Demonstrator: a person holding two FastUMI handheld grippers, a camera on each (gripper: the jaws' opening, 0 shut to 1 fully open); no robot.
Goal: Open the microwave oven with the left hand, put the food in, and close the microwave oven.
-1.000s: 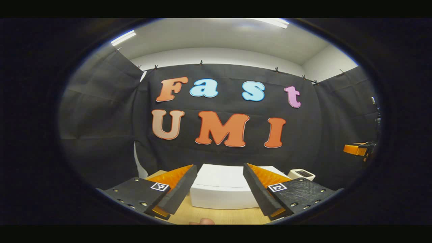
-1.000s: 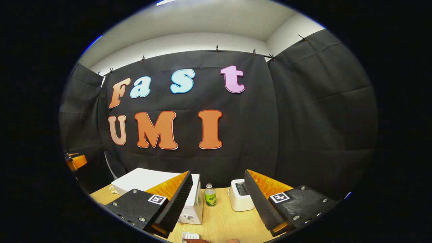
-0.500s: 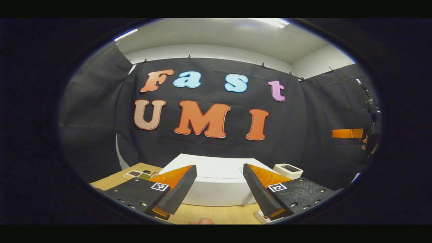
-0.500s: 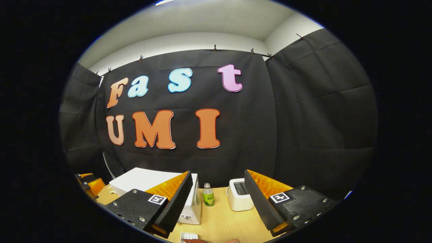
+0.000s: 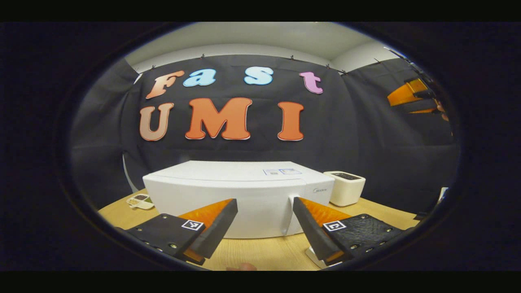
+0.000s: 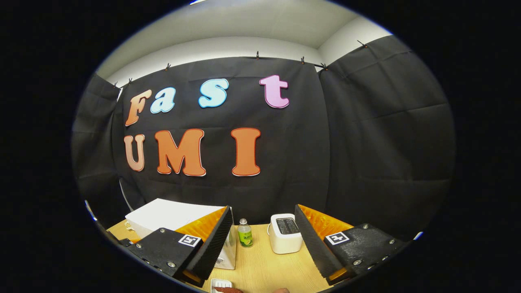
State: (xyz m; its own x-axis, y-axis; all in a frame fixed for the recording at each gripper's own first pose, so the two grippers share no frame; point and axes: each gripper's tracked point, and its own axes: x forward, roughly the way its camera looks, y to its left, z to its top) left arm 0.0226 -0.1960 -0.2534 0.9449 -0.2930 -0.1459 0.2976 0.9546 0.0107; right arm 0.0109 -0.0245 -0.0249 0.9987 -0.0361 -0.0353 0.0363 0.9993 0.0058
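Lowered left tool [image 5: 264, 211] | spread, facing shut microwave [image 5: 228, 195]

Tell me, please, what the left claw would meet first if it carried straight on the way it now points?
Most likely the white microwave oven: its closed front lies directly ahead between the open left claw. Depth is unclear, but nothing seems to stand between.

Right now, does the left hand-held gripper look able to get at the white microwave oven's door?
Probably yes. The left hand-held gripper is open and faces the white microwave oven head-on, with bare wooden table between them and the door's right edge near its right finger.
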